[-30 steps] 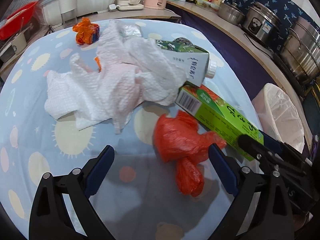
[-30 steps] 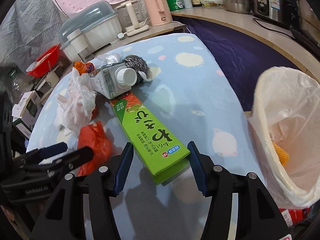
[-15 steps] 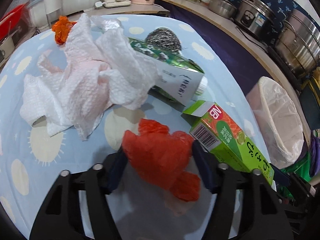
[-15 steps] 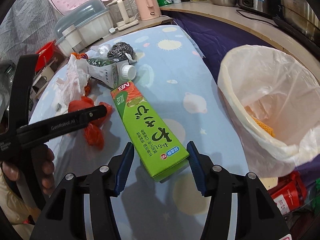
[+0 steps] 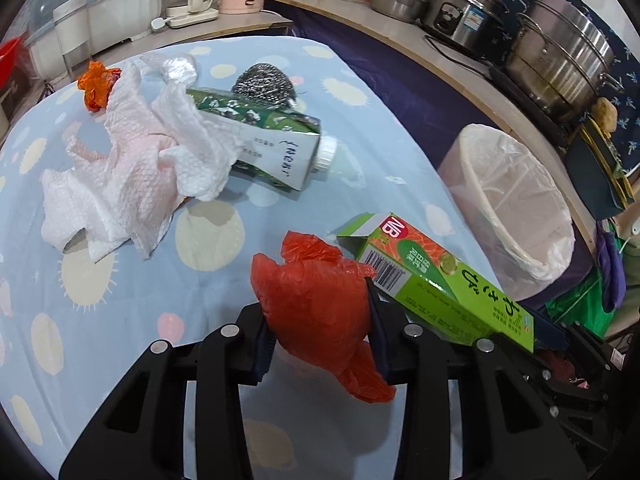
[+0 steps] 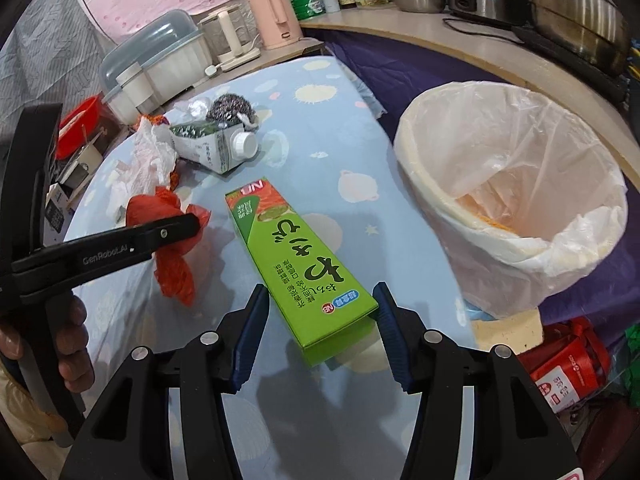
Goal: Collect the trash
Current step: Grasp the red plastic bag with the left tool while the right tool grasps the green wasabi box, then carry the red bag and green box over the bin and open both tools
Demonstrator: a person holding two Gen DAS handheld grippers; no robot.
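Now clamped on the red plastic bag [image 5: 316, 304] where a second ago the left claw [image 5: 320, 332] stood wide open short of it; bag's tail now hanging off the desk [image 5: 120, 280]. Right claw [image 6: 320, 316] closer around the green box [image 6: 296, 256].

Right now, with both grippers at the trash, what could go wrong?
1. The left gripper pinches only thin film of the red plastic bag; its loose tail hangs and could slip or snag.
2. The right gripper is open around the green box; closing on one end may let the long box tilt.
3. The trash bin stands off the table edge; a short drop could miss.
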